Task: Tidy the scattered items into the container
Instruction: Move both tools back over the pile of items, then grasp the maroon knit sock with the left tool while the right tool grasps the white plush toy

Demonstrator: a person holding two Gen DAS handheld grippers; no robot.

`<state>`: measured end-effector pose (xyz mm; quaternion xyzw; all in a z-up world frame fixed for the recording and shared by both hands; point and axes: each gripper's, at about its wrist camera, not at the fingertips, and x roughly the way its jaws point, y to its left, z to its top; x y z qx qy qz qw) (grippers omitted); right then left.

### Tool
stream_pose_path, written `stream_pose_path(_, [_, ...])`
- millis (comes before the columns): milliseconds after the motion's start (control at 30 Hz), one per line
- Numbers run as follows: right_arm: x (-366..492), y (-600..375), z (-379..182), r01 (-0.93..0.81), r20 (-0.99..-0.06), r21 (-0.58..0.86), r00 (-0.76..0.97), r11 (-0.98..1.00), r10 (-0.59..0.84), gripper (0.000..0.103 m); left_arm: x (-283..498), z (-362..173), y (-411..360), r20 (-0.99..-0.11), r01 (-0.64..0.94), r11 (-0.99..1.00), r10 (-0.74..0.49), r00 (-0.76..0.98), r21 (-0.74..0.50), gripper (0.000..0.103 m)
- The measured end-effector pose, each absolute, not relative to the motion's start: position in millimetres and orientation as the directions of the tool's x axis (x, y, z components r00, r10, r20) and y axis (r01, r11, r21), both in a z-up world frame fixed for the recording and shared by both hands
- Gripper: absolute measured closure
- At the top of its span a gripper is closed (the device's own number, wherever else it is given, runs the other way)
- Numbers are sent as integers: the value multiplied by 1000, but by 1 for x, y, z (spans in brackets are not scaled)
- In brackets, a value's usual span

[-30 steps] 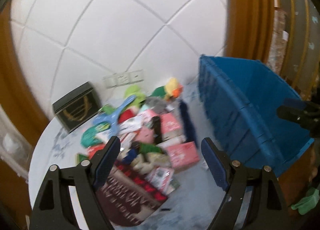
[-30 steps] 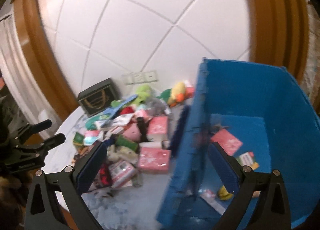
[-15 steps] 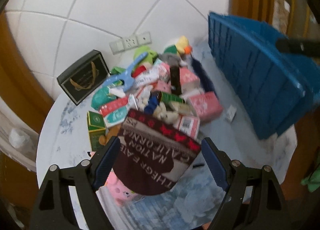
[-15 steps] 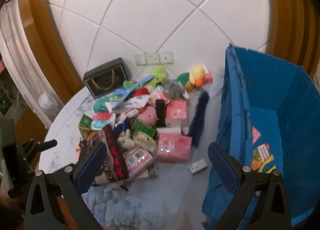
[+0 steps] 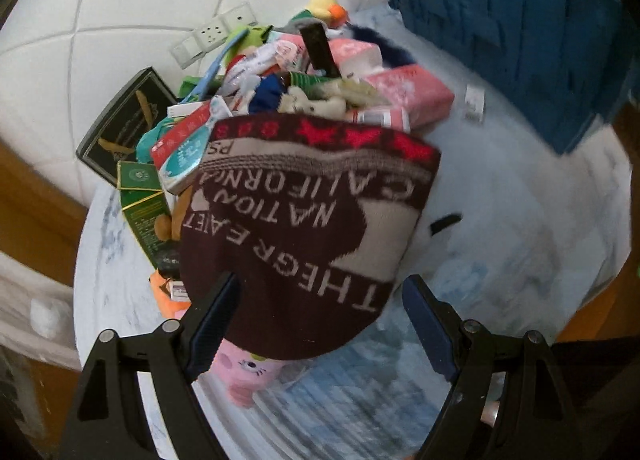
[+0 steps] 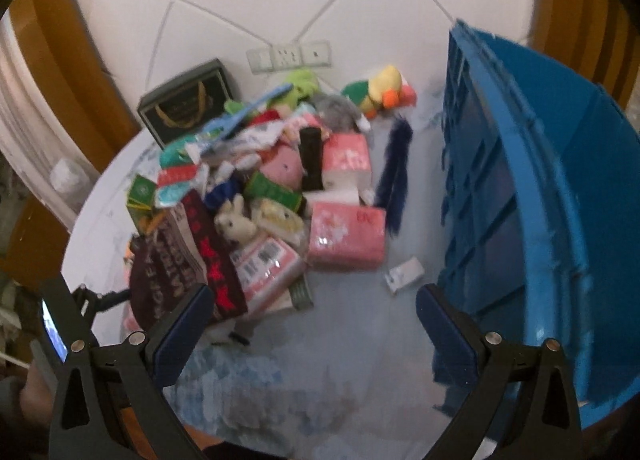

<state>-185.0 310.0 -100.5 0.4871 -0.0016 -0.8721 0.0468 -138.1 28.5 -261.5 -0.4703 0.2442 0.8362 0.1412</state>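
Left wrist view: my left gripper [image 5: 320, 316] had its jaws spread wide, nothing clamped, hanging right over the dark maroon knit beanie [image 5: 308, 220] with white lettering and red stars. The beanie's lower edge sat between the two fingers, but I couldn't tell if either pad touched it. Under the beanie a pink plush [image 5: 248, 372] poked out. Behind it was the heap: a green box [image 5: 146, 216], a pink tissue pack [image 5: 408, 96], a black remote [image 5: 318, 50], a small beige plush [image 5: 312, 102], a yellow duck toy [image 5: 326, 4] at the far side. A black gift box [image 5: 128, 126] stood at the left by the wall. The blue container [image 5: 516, 28] stood at the upper right, apart from the heap, a small white packet [image 5: 474, 104] on the white round table [image 5: 520, 228] between them. Right wrist view: my right gripper [image 6: 316, 324] was also wide open and empty, above bare tabletop near the front edge. The heap lay ahead left, with the beanie [image 6: 176, 272] at its near-left corner and a pink tissue pack [image 6: 346, 238] at centre. A dark blue furry strip [image 6: 394, 176] lay between heap and container [image 6: 560, 196], which filled the right side; its inside wasn't visible. The left gripper's body [image 6: 54, 324] showed at the lower left edge. Frames were motion-blurred.
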Motion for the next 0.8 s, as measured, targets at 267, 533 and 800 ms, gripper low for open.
stream_pose_path(267, [-181,294,-154,41,-898,39,-437,-998,-53,1,-149,-288,32,-848,-602,-742,88,-523,294,54])
stream_pose_path(533, [-181,257,-202,55,-925,66,-372,-996,-82,1,-168,-237,-26,-797,-490,-871,300,-523,-6,89])
stream_pose_path(800, [-195,201,-242,153,-937,78,-327,-985,-125,1,-168,-192,-92,-712,-367,-915,370,-597,-167,89])
